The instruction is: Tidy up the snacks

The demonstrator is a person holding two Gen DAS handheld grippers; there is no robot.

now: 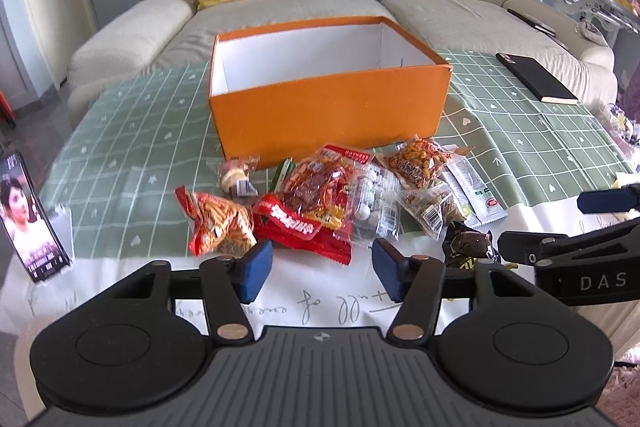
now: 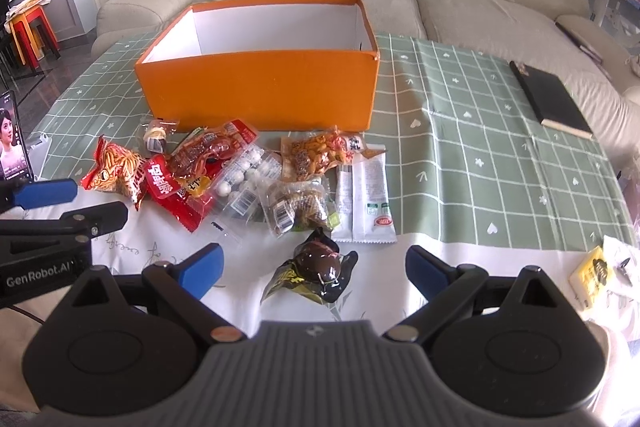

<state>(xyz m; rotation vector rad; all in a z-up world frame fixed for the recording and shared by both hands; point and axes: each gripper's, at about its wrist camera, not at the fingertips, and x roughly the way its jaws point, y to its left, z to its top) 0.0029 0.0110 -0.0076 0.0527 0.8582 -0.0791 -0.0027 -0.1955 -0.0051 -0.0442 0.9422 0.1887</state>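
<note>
An orange box (image 1: 328,107) (image 2: 260,87) with a white inside stands open on the green checked cloth, nothing visible in it. In front of it lies a heap of snack packets: a red striped bag (image 1: 218,223) (image 2: 114,173), a red packet (image 1: 304,227) (image 2: 172,191), a clear pack of white balls (image 1: 370,211) (image 2: 244,183), an orange nut pack (image 1: 418,161) (image 2: 316,153) and white sachets (image 1: 476,195) (image 2: 368,195). My left gripper (image 1: 318,267) is open just short of the red packet, holding nothing. My right gripper (image 2: 314,267) is open around a dark wrapped snack (image 2: 316,269) (image 1: 468,247), pads apart from it.
A black notebook (image 1: 536,77) (image 2: 554,101) lies at the cloth's right. A phone on a stand (image 1: 28,223) (image 2: 12,147) plays video at the left edge. A yellow packet (image 2: 592,273) sits at the near right. A beige sofa (image 1: 440,7) with cushions is behind the table.
</note>
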